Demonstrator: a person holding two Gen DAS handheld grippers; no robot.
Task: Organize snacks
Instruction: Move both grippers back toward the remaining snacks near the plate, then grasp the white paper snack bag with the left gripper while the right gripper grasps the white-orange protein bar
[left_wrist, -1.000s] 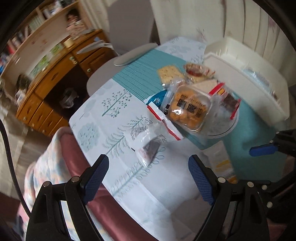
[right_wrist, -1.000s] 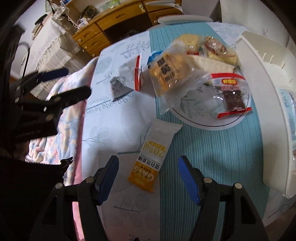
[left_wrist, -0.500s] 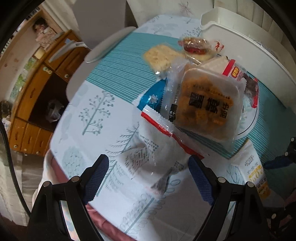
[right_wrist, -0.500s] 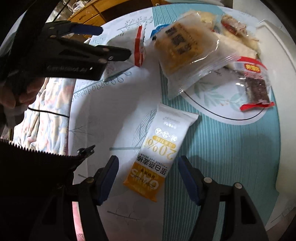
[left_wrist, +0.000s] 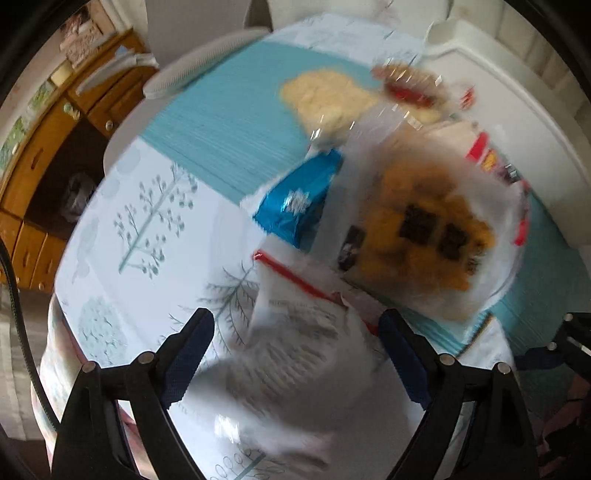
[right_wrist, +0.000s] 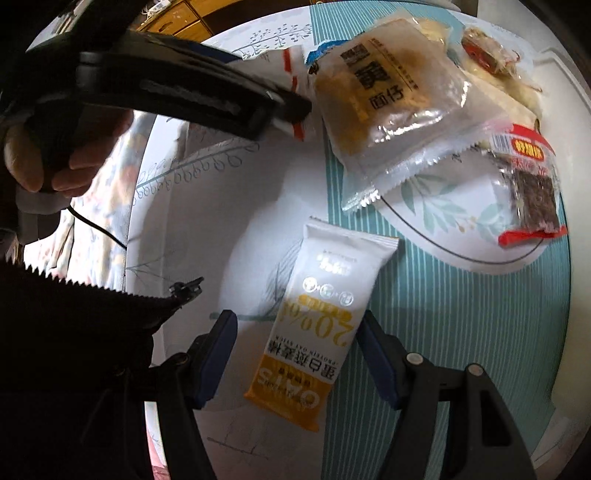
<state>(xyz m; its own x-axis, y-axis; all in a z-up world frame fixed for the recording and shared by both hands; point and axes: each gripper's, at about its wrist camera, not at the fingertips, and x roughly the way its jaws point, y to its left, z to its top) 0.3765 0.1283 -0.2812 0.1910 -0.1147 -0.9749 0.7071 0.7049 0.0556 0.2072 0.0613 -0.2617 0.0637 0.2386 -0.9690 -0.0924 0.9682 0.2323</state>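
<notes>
My left gripper (left_wrist: 295, 354) hangs low over a clear packet with a red strip (left_wrist: 299, 354). Its jaws are opening and the packet lies between the blue pads without touching them. My right gripper (right_wrist: 299, 354) stands open around the lower end of a white and yellow oat bar (right_wrist: 317, 332), pads clear of the wrapper. Snacks are heaped on a white plate (right_wrist: 461, 236): an orange noodle pack (left_wrist: 424, 229), a blue packet (left_wrist: 295, 210), a red-edged dark snack (right_wrist: 532, 192). In the right wrist view the left gripper (right_wrist: 291, 107) reaches in from the upper left.
A white bin (left_wrist: 517, 110) stands at the table's far right edge. A grey chair back (left_wrist: 199, 74) and a wooden desk (left_wrist: 48, 147) lie beyond the table. A hand (right_wrist: 62, 155) and a dark zipped sleeve (right_wrist: 74, 332) fill the left of the right wrist view.
Both grippers have come down closer to the table. The left one moved in over the clear red-strip packet, which now sits between its pads. The oat bar fills more of the right view.
</notes>
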